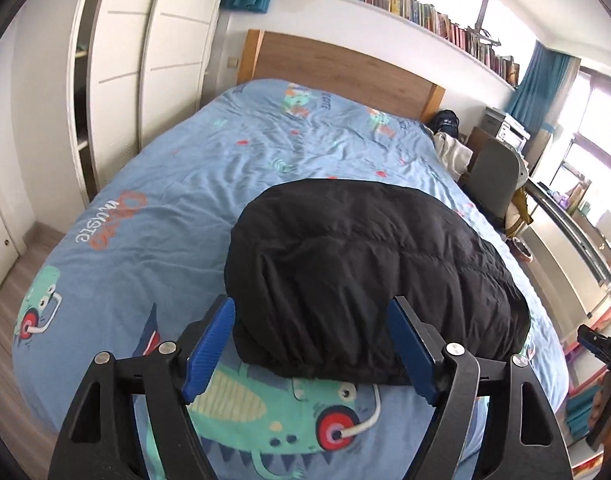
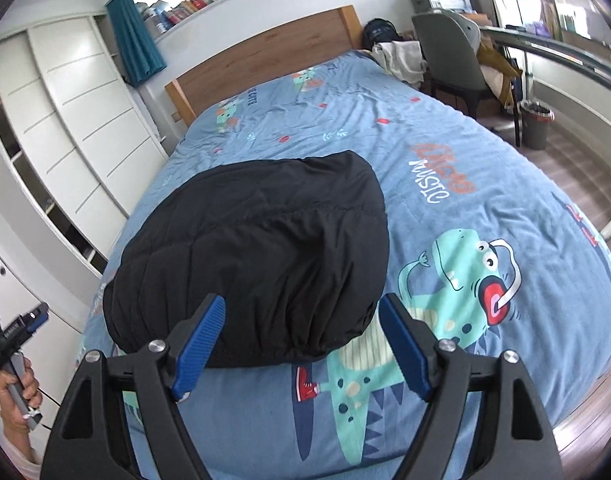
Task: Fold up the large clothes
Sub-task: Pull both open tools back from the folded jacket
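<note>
A black quilted jacket (image 1: 365, 260) (image 2: 257, 248) lies folded into a compact bundle on the blue dinosaur-print bed cover (image 1: 165, 184) (image 2: 485, 184), near the bed's foot. My left gripper (image 1: 311, 308) hovers above the bundle's near edge, its blue pads (image 1: 213, 340) wide apart with nothing between them. My right gripper (image 2: 301, 302) stands the same way over the near edge, open and clear of the fabric. Each view catches the other gripper at its margin, held in a hand (image 2: 15, 392): the right gripper at the right edge (image 1: 597, 344), the left gripper at the left edge (image 2: 25, 320).
A wooden headboard (image 1: 345, 64) closes the far end of the bed. White wardrobes (image 1: 145, 60) run along one side. On the other side stand a grey chair (image 2: 453, 56), a bin (image 2: 537, 124) and a long desk (image 1: 577, 240). Loose clothes (image 2: 397, 56) sit by the headboard.
</note>
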The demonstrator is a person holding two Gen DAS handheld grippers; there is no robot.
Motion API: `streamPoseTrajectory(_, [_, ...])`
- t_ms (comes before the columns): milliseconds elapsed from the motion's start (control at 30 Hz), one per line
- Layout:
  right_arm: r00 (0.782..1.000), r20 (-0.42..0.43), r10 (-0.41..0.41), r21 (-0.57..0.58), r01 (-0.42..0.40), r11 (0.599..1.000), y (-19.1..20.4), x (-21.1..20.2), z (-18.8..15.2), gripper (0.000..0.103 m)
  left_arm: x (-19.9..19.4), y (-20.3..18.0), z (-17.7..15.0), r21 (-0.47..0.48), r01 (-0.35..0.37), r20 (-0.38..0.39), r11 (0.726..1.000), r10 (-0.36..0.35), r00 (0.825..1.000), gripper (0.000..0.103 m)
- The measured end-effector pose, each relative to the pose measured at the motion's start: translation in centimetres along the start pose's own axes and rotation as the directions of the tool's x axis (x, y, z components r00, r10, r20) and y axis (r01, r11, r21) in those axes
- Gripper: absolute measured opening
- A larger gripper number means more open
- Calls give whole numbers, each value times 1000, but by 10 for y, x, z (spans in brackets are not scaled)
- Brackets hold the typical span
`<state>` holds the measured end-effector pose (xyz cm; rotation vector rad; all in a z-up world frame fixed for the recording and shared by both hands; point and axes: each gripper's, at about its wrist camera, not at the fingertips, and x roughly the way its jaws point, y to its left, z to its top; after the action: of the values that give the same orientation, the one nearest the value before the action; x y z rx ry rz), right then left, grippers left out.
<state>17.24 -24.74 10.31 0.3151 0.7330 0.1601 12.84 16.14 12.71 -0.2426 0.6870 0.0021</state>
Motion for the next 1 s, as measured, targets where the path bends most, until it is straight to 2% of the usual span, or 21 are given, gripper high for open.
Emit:
streamPoseTrajectory(167, [998, 42, -50, -94, 54, 994, 33, -22, -21, 79, -19, -25, -22, 34, -27, 37, 999, 26, 999, 78])
streamPoseTrajectory(233, [995, 65, -76, -135, 85, 987, 46, -32, -29, 80, -27, -37, -30, 70, -62, 60, 996, 58, 997, 79])
streamPoseTrajectory(333, [989, 116, -90, -179, 110, 978, 64, -46, -42, 91, -36, -53, -42, 105, -108, 92, 989, 99, 991, 86])
streamPoseTrajectory(400, [985, 148, -93, -192, 121, 974, 73, -53, -51, 93, -43, -61, -50, 126, -122, 124, 985, 107, 987, 90])
streamPoseTrajectory(700, [974, 164, -153, -215, 187, 959, 102, -63, -84, 95, -51, -87, -84, 161, -92, 116, 983, 73, 991, 97])
streamPoseTrajectory(1000, [967, 196, -162, -239, 207, 949, 120, -71, -102, 95, -53, -92, -106, 159, -91, 89, 983, 78, 993, 100])
